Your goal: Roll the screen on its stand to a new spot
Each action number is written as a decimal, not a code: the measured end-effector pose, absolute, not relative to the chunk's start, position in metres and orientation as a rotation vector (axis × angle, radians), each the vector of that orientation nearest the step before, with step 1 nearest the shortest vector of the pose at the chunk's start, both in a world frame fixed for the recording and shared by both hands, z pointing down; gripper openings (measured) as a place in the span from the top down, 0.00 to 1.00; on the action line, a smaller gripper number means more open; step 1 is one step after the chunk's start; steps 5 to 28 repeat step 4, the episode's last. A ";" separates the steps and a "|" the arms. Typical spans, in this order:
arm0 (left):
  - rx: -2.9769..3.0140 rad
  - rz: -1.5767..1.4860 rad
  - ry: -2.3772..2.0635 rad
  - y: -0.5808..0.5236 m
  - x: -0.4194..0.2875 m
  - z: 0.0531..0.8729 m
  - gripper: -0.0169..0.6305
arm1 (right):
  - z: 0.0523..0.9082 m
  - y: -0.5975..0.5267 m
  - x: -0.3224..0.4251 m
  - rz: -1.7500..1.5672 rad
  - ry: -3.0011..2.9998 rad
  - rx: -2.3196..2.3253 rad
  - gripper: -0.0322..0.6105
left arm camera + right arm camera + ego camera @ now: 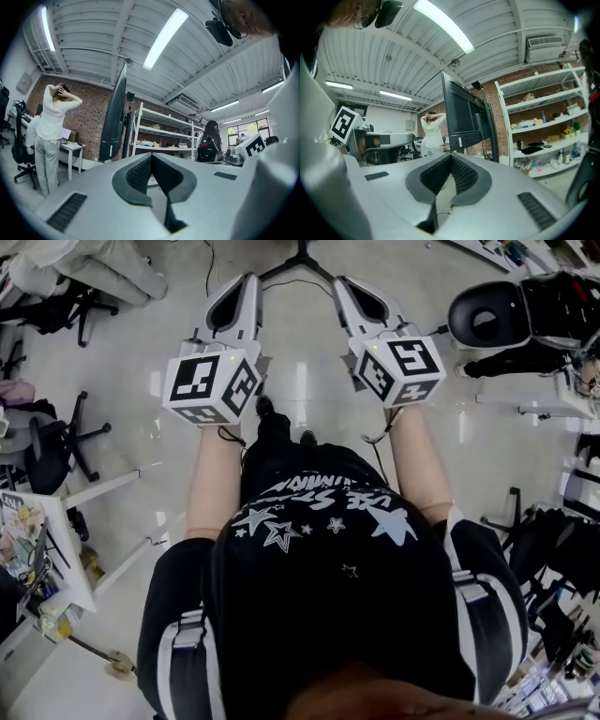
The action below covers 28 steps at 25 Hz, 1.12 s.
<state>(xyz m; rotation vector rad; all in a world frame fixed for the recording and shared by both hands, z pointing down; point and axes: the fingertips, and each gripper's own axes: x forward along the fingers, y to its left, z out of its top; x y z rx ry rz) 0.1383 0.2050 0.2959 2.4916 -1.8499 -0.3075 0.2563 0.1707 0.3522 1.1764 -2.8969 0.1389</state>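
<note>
The screen stands on its tall black stand ahead of me, seen edge-on in the left gripper view and as a dark panel in the right gripper view. In the head view only the stand's black legs show on the floor at the top. My left gripper and right gripper are held out side by side short of those legs, touching nothing. Both point up towards the screen. The left gripper is shut with nothing in it. The right gripper is also shut and holds nothing.
Office chairs and a white desk stand at my left, and a black chair at the upper right. A person stands left of the screen. White shelving lines the brick wall behind it.
</note>
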 end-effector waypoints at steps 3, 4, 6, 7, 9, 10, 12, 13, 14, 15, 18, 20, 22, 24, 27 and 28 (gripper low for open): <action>2.494 -0.293 -1.848 0.207 0.136 0.298 0.96 | 0.354 0.173 0.252 0.145 -2.897 1.165 0.94; 2.494 -0.287 -1.848 0.207 0.135 0.299 0.96 | 0.355 0.174 0.250 0.146 -2.898 1.161 0.94; 2.494 -0.287 -1.848 0.207 0.135 0.299 0.96 | 0.355 0.174 0.250 0.146 -2.898 1.161 0.94; 2.494 -0.287 -1.848 0.207 0.135 0.299 0.96 | 0.355 0.174 0.250 0.146 -2.898 1.161 0.94; 2.494 -0.287 -1.848 0.207 0.135 0.299 0.96 | 0.355 0.174 0.250 0.146 -2.898 1.161 0.94; 2.494 -0.287 -1.848 0.207 0.135 0.299 0.96 | 0.355 0.174 0.250 0.146 -2.898 1.161 0.94; 2.494 -0.287 -1.848 0.207 0.135 0.299 0.96 | 0.355 0.174 0.250 0.146 -2.898 1.161 0.94; 2.494 -0.287 -1.848 0.207 0.135 0.299 0.96 | 0.355 0.174 0.250 0.146 -2.898 1.161 0.94; 2.494 -0.287 -1.848 0.207 0.135 0.299 0.96 | 0.355 0.174 0.250 0.146 -2.898 1.161 0.94; 2.494 -0.287 -1.848 0.207 0.135 0.299 0.96 | 0.355 0.174 0.250 0.146 -2.898 1.161 0.94; 2.494 -0.287 -1.848 0.207 0.135 0.299 0.96 | 0.355 0.174 0.250 0.146 -2.898 1.161 0.94; 2.494 -0.287 -1.848 0.207 0.135 0.299 0.96 | 0.355 0.174 0.250 0.146 -2.898 1.161 0.94; 2.494 -0.287 -1.848 0.207 0.135 0.299 0.96 | 0.355 0.174 0.250 0.146 -2.898 1.161 0.94; 2.494 -0.287 -1.848 0.207 0.135 0.299 0.96 | 0.355 0.174 0.250 0.146 -2.898 1.161 0.94; 2.494 -0.287 -1.848 0.207 0.135 0.299 0.96 | 0.355 0.174 0.250 0.146 -2.898 1.161 0.94; 2.494 -0.287 -1.848 0.207 0.135 0.299 0.96 | 0.355 0.174 0.250 0.146 -2.898 1.161 0.94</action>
